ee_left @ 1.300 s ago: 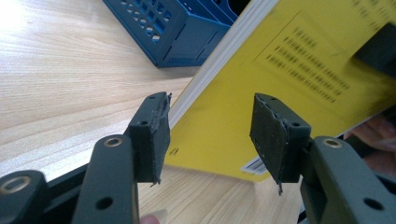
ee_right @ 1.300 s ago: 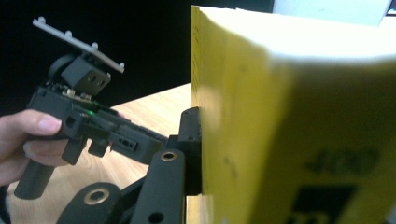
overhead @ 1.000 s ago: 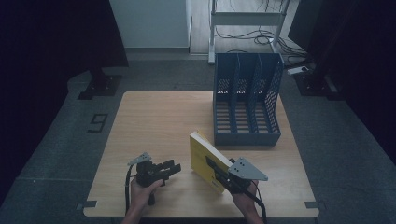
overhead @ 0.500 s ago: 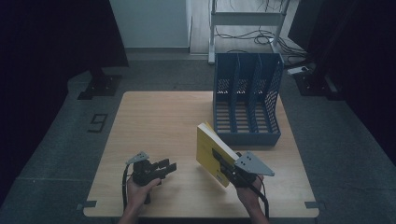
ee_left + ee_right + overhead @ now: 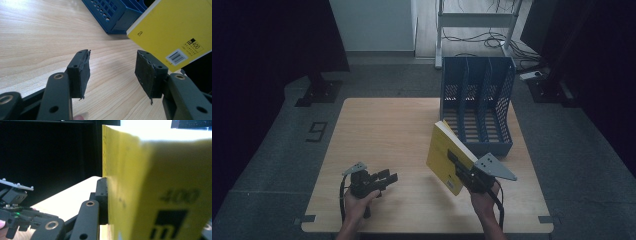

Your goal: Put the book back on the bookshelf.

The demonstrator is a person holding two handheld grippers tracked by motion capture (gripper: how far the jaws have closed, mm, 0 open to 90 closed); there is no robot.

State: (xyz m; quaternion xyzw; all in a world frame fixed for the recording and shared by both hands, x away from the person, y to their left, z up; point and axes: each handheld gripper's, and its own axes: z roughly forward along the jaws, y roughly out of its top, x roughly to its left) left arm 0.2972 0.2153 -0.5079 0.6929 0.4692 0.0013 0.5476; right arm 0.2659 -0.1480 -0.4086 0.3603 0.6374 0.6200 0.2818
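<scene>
Compared with a second back, we'd carried the yellow book [image 5: 445, 156] up and over toward the blue file rack [image 5: 477, 107], so it sat tilted above the table [image 5: 377, 130] just in front of the rack, not touching it. Our right gripper [image 5: 460, 169] was clamped tight on the book's lower edge. Our left gripper [image 5: 387, 177] hung low near the front edge; its jaws had just been opening, wide apart with nothing between them.
</scene>
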